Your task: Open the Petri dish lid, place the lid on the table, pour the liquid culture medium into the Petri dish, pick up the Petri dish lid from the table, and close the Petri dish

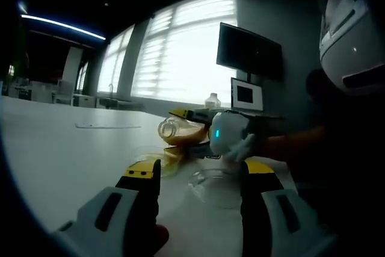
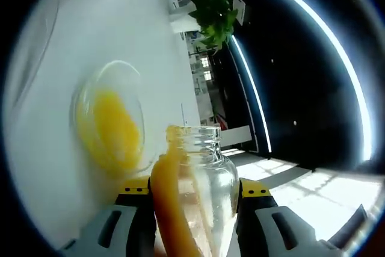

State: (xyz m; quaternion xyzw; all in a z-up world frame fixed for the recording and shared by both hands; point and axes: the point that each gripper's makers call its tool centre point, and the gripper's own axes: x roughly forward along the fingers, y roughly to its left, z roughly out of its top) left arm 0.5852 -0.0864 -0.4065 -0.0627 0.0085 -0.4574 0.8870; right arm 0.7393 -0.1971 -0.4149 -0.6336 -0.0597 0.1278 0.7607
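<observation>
Right gripper [image 2: 195, 200]: fingers clamped on a clear glass bottle [image 2: 201, 179], one finger on each side of its body, neck pointing away from the camera. Orange liquid culture medium [image 2: 171, 209] runs along the bottle's lower side up to the open mouth and shows at the lip. Beyond the mouth, toward 10 o'clock in the right gripper view, the Petri dish [image 2: 109, 118] sits on the white desk [image 2: 90, 22], open, with a pool of orange medium across part of its floor. A green potted plant [image 2: 213, 4] stands at 12 o'clock, far end of the desk. Left gripper [image 1: 201, 179]: fingers apart, nothing between them, low over the desk. Just ahead of the right-hand finger lies the clear Petri dish lid [image 1: 213, 183], flat on the desk. Past it, toward 12 o'clock in the left gripper view, the right gripper holds the bottle tipped on its side, mouth toward 9 o'clock, above the dish with its orange contents. Whether the bottle lip touches the dish, cannot tell. A dark monitor [image 1: 248, 51] hangs on the wall by the bright blinded windows [image 1: 180, 46].
</observation>
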